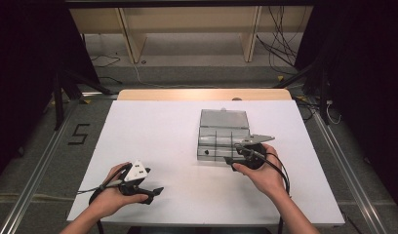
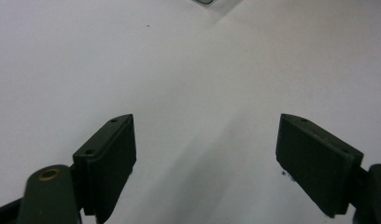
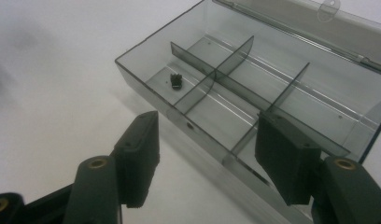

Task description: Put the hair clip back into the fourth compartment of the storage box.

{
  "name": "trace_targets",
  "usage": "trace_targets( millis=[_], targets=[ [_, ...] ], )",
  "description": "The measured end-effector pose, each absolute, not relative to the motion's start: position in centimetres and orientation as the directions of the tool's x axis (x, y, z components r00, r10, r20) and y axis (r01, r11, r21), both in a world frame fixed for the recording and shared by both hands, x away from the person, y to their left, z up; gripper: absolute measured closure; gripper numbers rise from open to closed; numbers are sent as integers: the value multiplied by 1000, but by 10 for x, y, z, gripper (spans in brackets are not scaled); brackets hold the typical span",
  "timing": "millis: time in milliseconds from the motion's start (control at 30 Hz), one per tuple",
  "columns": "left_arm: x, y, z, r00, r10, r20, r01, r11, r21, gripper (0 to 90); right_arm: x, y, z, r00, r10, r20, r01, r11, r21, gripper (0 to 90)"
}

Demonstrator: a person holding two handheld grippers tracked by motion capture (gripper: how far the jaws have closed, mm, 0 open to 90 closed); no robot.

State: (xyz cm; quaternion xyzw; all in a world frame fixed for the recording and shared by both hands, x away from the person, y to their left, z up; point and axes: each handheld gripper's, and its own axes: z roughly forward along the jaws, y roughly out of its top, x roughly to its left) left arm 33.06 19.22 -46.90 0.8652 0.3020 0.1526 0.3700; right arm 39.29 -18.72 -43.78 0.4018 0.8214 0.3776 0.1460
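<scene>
small black part (image 3: pixel 175 80) lies beyond right tongs (image 3: pixel 205 154).

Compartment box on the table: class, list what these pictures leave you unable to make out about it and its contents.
- Small black item in a corner compartment, right gripper view: too small to identify.
- Compartment box, high view: near edge covered by the right gripper.
- Box lid, right gripper view: cut off by the top edge.
- Left gripper view: just a box corner at the top edge.
</scene>
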Motion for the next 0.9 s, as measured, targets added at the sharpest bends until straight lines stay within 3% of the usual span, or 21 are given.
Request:
trace_targets(
  millis=[900],
  targets=[
    [331, 193, -470, 768, 639, 42, 411, -542, 733, 200, 349, -238, -455, -619, 780, 93, 535, 332, 777, 350]
  ],
)
